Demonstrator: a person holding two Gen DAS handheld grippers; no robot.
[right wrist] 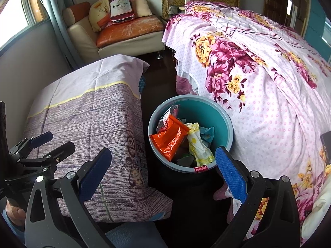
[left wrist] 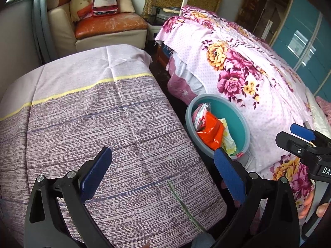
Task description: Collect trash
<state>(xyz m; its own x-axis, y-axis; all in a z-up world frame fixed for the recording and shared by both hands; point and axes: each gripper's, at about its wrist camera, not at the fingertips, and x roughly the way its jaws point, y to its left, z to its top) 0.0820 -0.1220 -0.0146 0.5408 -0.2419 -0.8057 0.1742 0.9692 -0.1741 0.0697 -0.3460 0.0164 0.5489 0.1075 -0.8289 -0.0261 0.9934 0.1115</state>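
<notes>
1. Both grippers, left gripper [left wrist: 163,171] and right gripper [right wrist: 163,172], have jaws spread wide, holding nothing.
2. Trash wrappers [right wrist: 171,139] sit in the bin [right wrist: 224,115] between desk [right wrist: 86,119] and bed [right wrist: 269,95].
3. Bin's bottom is hidden.

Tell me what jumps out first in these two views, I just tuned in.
The teal bin on the dark floor between the cloth-covered table and the floral bed, with an orange wrapper and a yellow-and-white one on top inside. Both tools, left and right, are open and empty. A Hennessy bottle-shaped cushion sits on the sofa behind.
</notes>
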